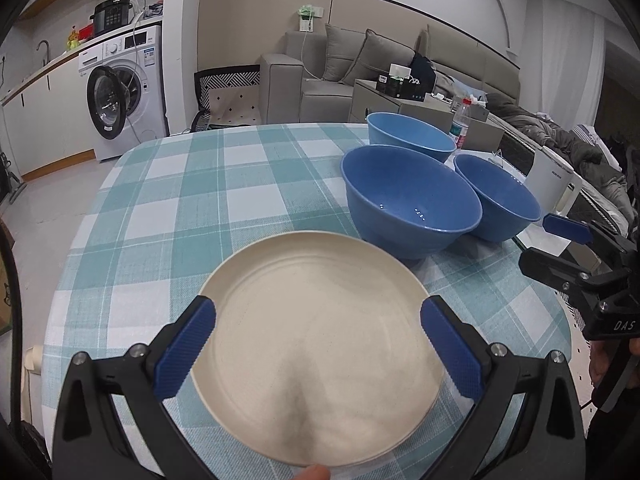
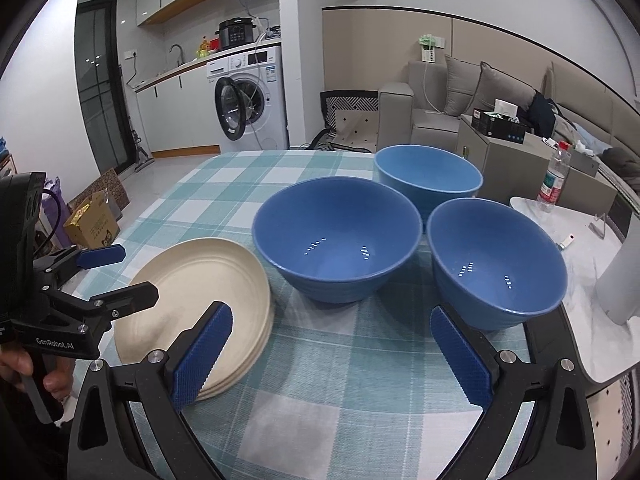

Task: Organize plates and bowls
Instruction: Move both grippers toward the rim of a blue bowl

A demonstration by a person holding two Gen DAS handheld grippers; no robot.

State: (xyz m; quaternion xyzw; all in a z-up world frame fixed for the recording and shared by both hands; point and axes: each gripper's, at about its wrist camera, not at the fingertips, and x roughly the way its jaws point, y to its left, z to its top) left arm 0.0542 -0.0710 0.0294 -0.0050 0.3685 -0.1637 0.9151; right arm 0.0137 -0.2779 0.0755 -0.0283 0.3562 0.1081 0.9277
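Blue ribbed pads lined the black fingers of the left gripper (image 1: 318,344), which stood spread wide on either side of a stack of round cream plates (image 1: 316,344). Neither pad clearly touched the rim. These plates looked matte and smooth, with faint concentric rings, and lay flat on a woven teal-and-white checked tablecloth (image 1: 180,208). A fingertip (image 1: 314,472) showed just under the near plate edge.

Ahead and to the right of those fingers sat 3 glossy blue bowls (image 1: 412,208), deep and round, clustered together.

From the right wrist view, the right gripper (image 2: 330,354) was also released, its fingers wide apart and holding nothing, over bare cloth. The nearest 2 bowls lay just beyond its fingertips, 1 by the right finger (image 2: 460,356); the plates lay at the left finger (image 2: 204,356), partly behind it.
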